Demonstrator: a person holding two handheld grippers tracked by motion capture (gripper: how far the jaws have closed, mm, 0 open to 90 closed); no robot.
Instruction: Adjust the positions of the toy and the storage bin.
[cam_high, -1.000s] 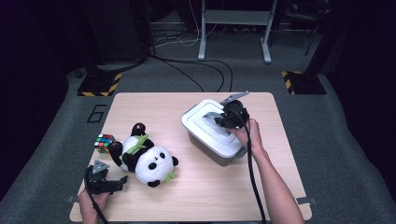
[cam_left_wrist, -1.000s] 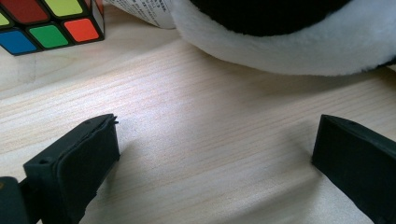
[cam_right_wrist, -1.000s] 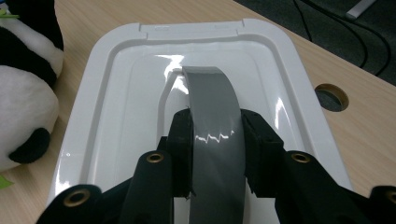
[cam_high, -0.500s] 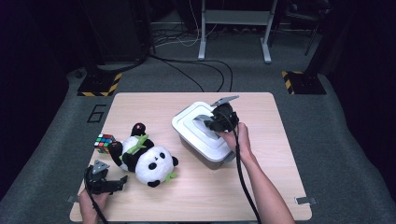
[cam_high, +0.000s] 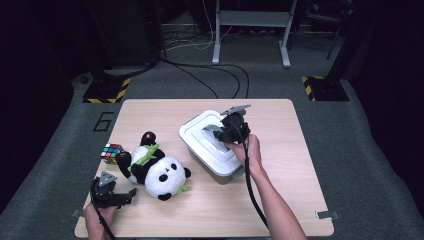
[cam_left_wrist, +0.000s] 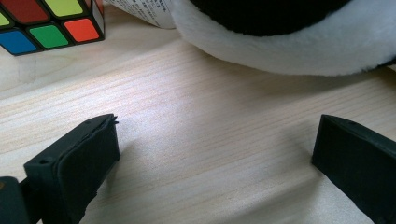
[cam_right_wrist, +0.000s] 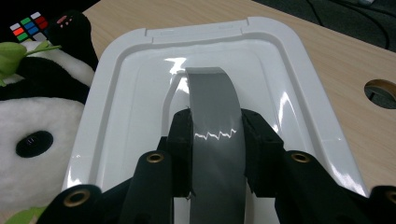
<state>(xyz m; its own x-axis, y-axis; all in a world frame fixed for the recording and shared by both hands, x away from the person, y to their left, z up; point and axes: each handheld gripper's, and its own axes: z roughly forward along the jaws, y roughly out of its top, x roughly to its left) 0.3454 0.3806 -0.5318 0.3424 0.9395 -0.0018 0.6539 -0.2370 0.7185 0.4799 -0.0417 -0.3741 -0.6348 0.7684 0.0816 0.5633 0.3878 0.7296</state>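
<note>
The right gripper (cam_right_wrist: 215, 140) is clamped on the grey handle (cam_right_wrist: 212, 116) of a white lid (cam_right_wrist: 116, 93), one jaw on each side of the strap, which arches up from the lid's sunken middle. In the high view this gripper (cam_high: 226, 131) sits over the lid (cam_high: 200, 134), which covers a grey-walled box (cam_high: 220, 172) standing a little right of the table's middle; whether the lid is seated flush or lifted a touch, the pictures do not settle. The table (cam_high: 280, 200) is pale wood, and a round hole (cam_right_wrist: 380, 91) in it shows near the box's far side in the right gripper view. Just left of the box lies one panda (cam_high: 155, 170), a plush toy on its back with green leaf trim, close to the box but seemingly not touching it. Beyond the panda, at its head end, stands one cube (cam_high: 112, 152) with coloured squares, touching or nearly touching the plush. The left gripper (cam_high: 111, 192) rests near the table's front left corner, its jaws apart with bare wood between them; in its own view the panda (cam_left_wrist: 289, 42) lies straight ahead and the cube (cam_left_wrist: 46, 21) off to one side, both clear of the jaws. Nothing stands between the right gripper and the handle. One box, one lid, one panda, one cube, two grippers.
</note>
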